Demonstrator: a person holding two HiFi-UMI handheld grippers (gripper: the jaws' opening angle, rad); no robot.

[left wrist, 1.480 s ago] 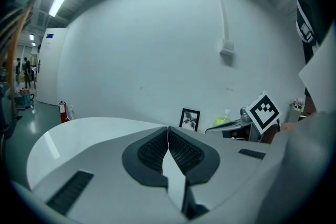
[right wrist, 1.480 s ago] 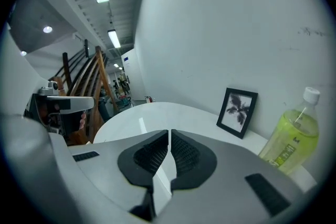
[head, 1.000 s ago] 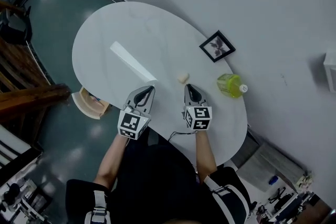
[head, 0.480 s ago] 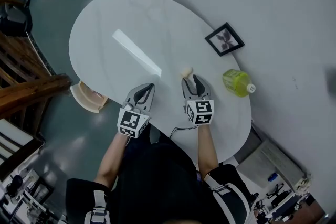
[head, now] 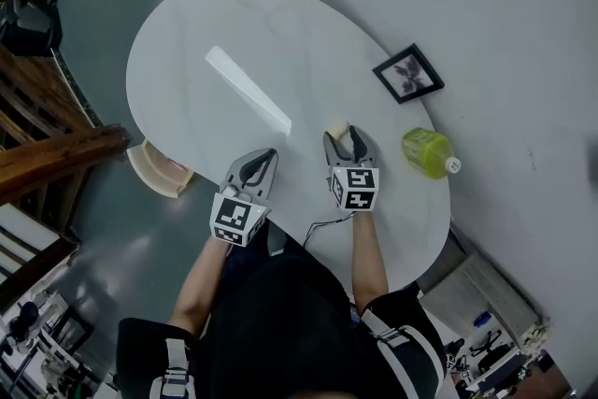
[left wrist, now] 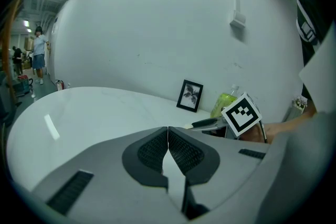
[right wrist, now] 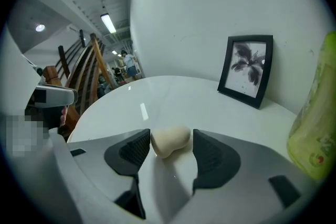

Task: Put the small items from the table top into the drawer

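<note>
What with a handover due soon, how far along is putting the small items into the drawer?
Done: nothing visible; the cream lump sits on the table. In hand: the right gripper has just been opening its jaws, which flank the lump without clamping it; the left gripper is shut and empty. Left: grasp the lump and carry it to the drawer, seemingly the wooden box at the table's edge.

Both arms reach forward side by side. The left forearm [head: 199,280] and right forearm [head: 366,259] are bare, and each gripper tips downward. On the left gripper [head: 268,154] the fingers are pressed together tip to tip, with nothing between them. The right gripper [head: 342,136] sits a touch further ahead, and its fingers have just been opening! They're spread wide now, with a small cream lump [right wrist: 170,140] between them, close against one finger with a gap to the other.
</note>
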